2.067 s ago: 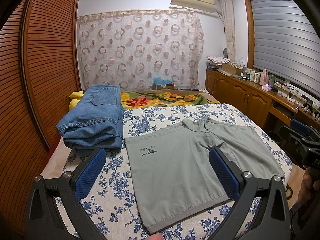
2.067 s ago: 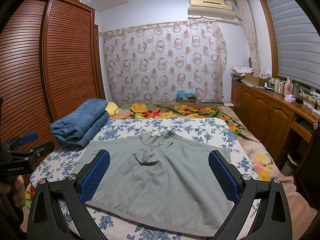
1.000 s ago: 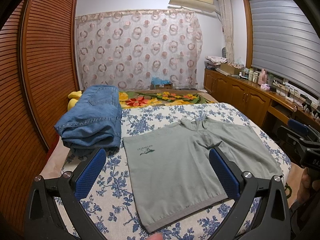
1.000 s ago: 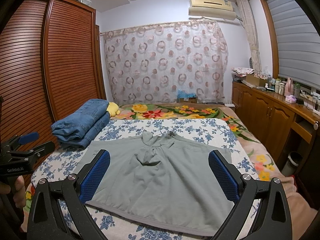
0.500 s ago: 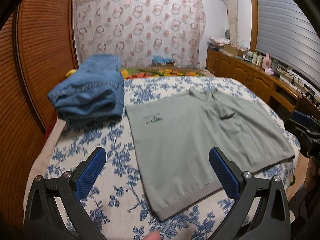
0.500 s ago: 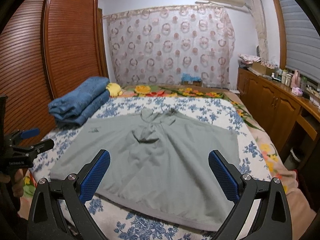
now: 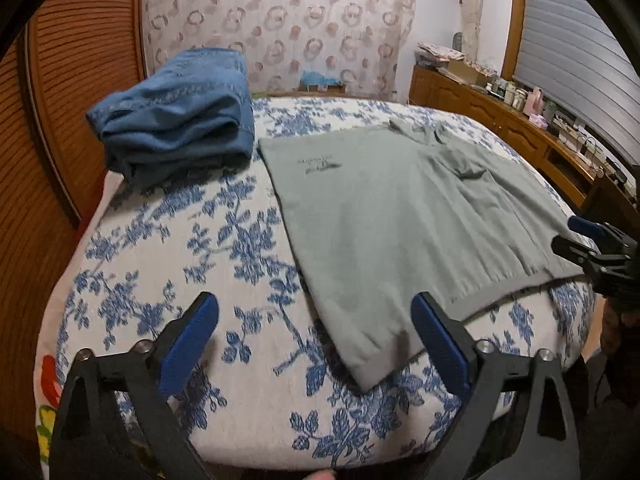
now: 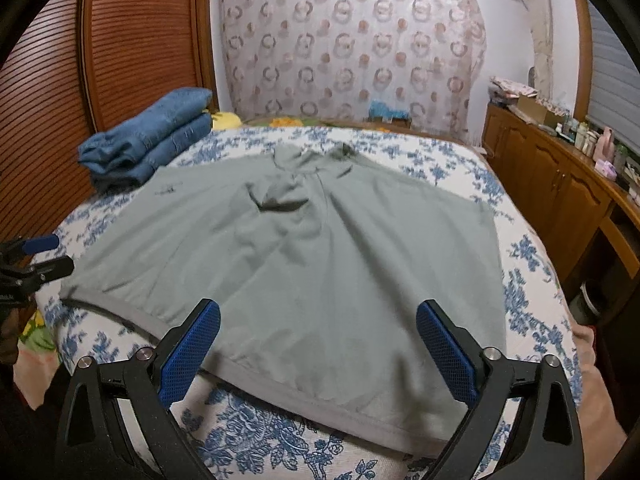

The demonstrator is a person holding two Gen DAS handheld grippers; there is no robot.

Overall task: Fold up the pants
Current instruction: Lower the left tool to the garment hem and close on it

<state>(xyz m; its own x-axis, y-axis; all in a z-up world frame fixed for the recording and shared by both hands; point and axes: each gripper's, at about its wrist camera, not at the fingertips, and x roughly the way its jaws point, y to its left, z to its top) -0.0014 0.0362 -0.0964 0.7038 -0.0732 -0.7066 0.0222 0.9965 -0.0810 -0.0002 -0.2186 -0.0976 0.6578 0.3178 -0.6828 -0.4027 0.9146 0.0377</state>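
Grey-green pants lie spread flat on the floral bed cover, waistband towards me; they also show in the right wrist view. My left gripper is open and empty, hovering above the near left corner of the waistband. My right gripper is open and empty, above the middle-right of the waistband. Each gripper shows at the edge of the other's view: the right one and the left one.
Folded blue jeans are stacked at the bed's far left, next to a wooden slatted wardrobe. A wooden counter with bottles runs along the right. The bed's near edge is just below the grippers.
Both grippers have tilted down and moved closer to the bed's near edge and the waistband. The pants have not moved. Both grippers stay open.
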